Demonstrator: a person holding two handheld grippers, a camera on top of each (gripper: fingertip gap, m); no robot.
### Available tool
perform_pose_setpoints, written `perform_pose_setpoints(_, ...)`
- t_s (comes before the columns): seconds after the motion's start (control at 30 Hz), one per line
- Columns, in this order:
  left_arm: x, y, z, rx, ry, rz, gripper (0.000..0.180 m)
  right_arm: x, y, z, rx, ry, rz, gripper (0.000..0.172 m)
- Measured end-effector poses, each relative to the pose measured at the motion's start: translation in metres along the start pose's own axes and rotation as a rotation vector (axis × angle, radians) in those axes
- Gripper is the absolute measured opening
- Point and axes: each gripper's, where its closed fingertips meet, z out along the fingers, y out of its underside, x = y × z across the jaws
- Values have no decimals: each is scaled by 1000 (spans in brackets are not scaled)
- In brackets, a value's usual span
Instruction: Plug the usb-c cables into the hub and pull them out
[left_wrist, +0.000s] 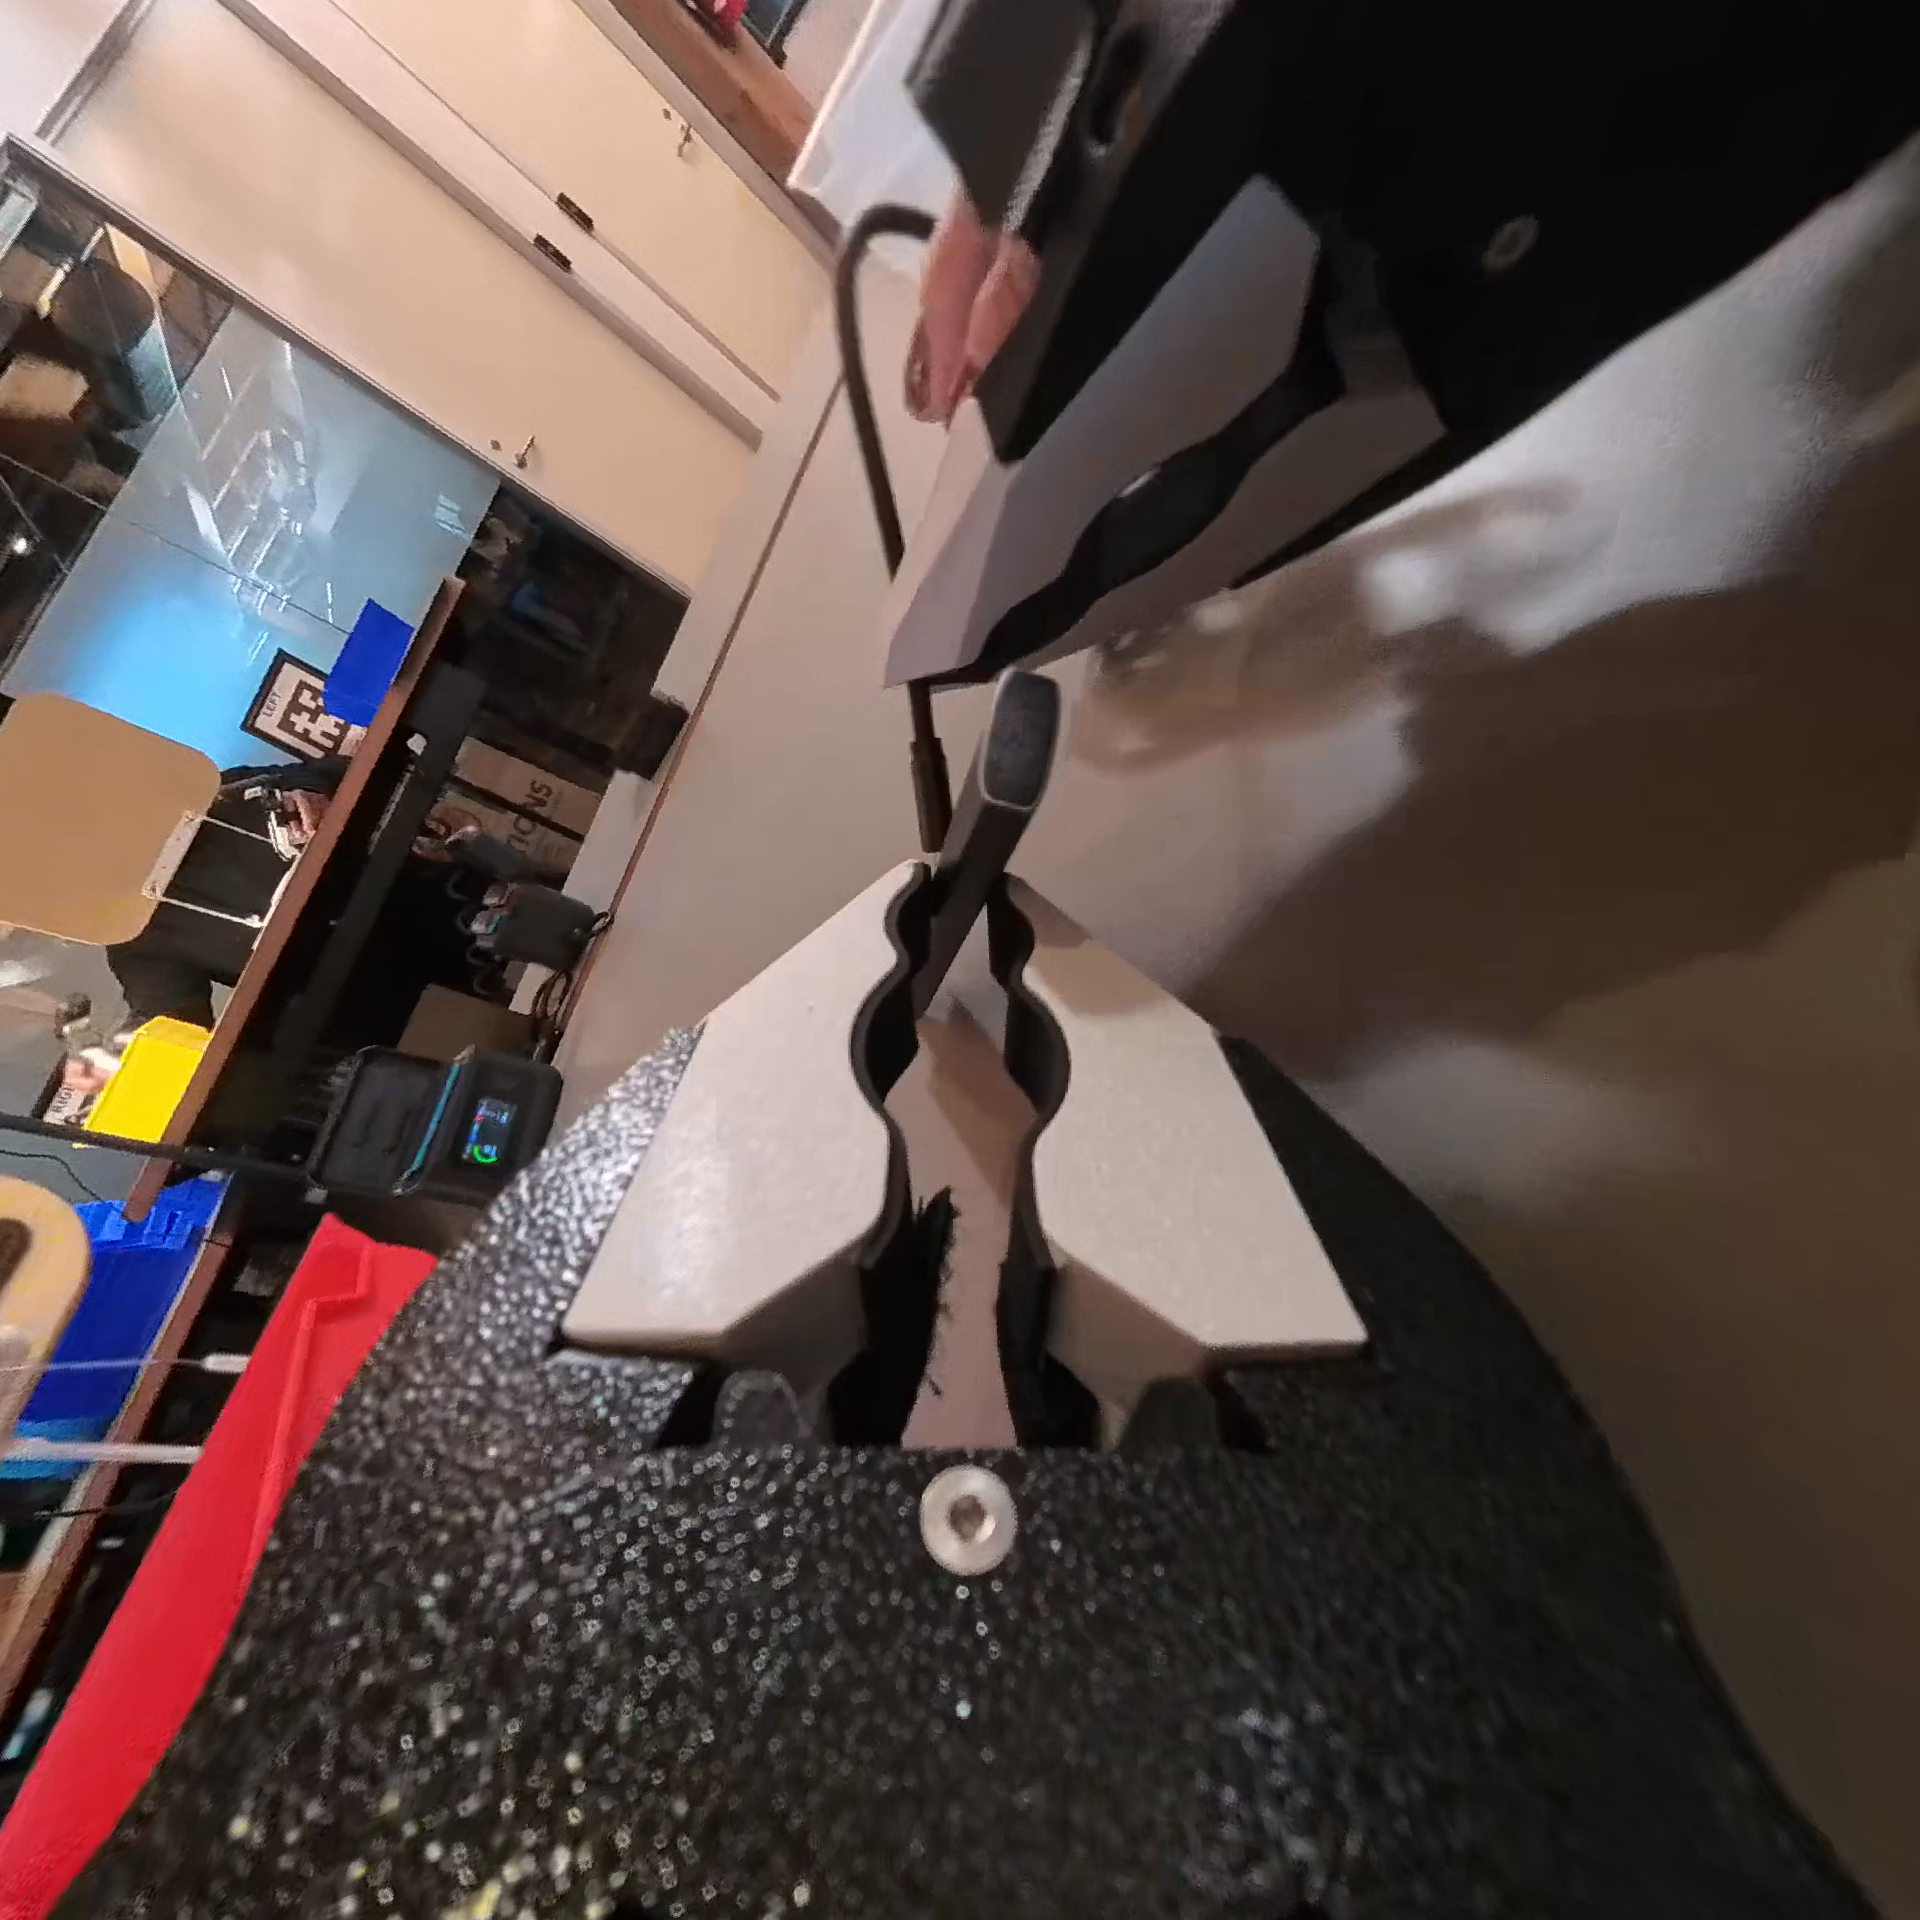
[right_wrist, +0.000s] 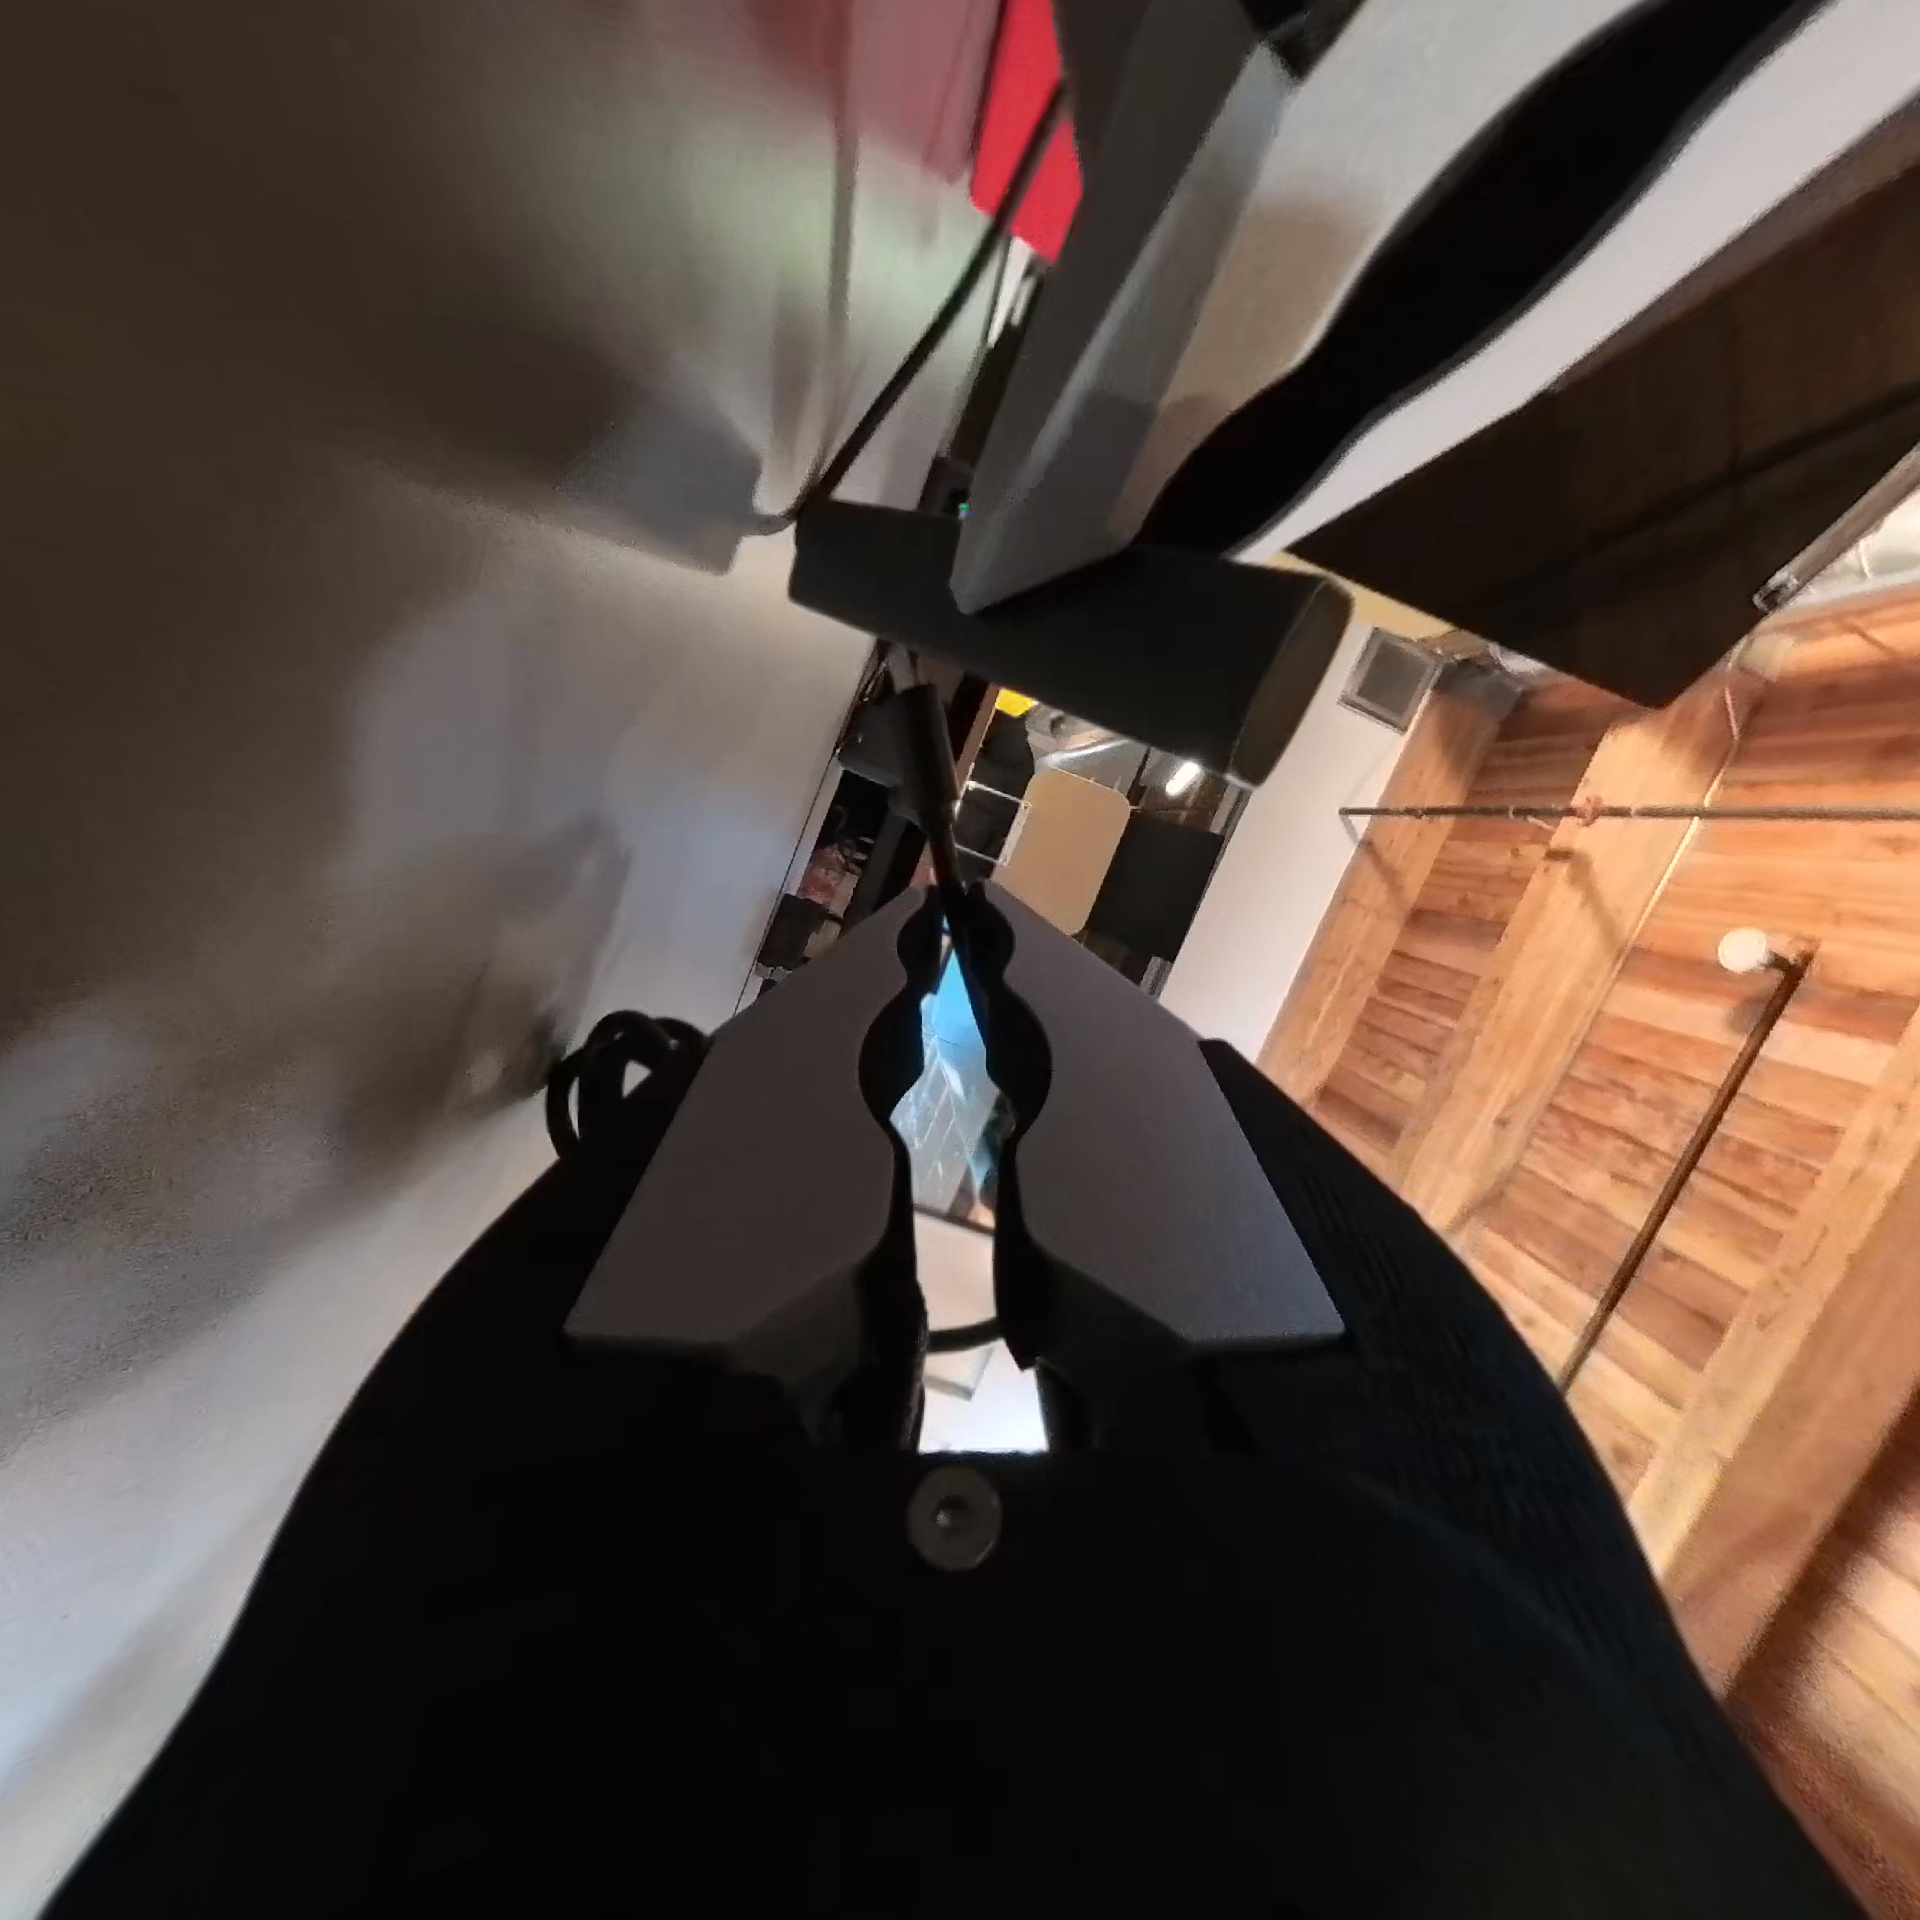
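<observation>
Presently listed: table (left_wrist: 790, 623), pale, beneath both tools. Left gripper (left_wrist: 961, 883), clenched on hub (left_wrist: 997, 800) to steady it. Right gripper (right_wrist: 951, 904), pinched on thin black cable (right_wrist: 940, 821) just behind the plug, which meets the hub's edge, probably for insertion or withdrawal.

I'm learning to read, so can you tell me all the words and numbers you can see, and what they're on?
I name the things that carry writing, but I don't copy the words out.
cardboard box, far back: big printed letters.
black-and-white patterned sign: small print at its edge.
small screen on a black device: coloured marks, too blurred to read.
hub and cable: no writing shows.
</observation>
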Motion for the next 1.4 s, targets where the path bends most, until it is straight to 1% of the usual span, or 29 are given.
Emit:
perform_pose_setpoints(0.17, -13, -3, -10, 97, -3, -144, 8, 9, -2, -2, 2, 63, 102, 2)
perform_pose_setpoints(0.27, -14, -3, -17, 145, 23, -184, 9, 10, -4, -2, 36, 74, 145, 1)
perform_pose_setpoints(0.43, -12, -1, -21, 160, 45, -187, 9, 10, -6, 0, 56, 71, 172, 1)
perform_pose_setpoints(0.57, -16, 0, -22, 171, 43, -226, 8, 13, -8, 0, 76, 86, 189, 1)
perform_pose_setpoints(0.8, -18, 0, -23, 175, 43, -233, 9, 14, -8, 0, 104, 69, 241, 0)
perform_pose_setpoints(0.97, -18, 0, -23, 173, 40, -217, 8, 12, -7, 4, 121, 26, 231, 1)
perform_pose_setpoints(1.4, -19, 1, -23, 169, 35, -218, 9, 16, -10, 4, 147, -1, 227, 1)
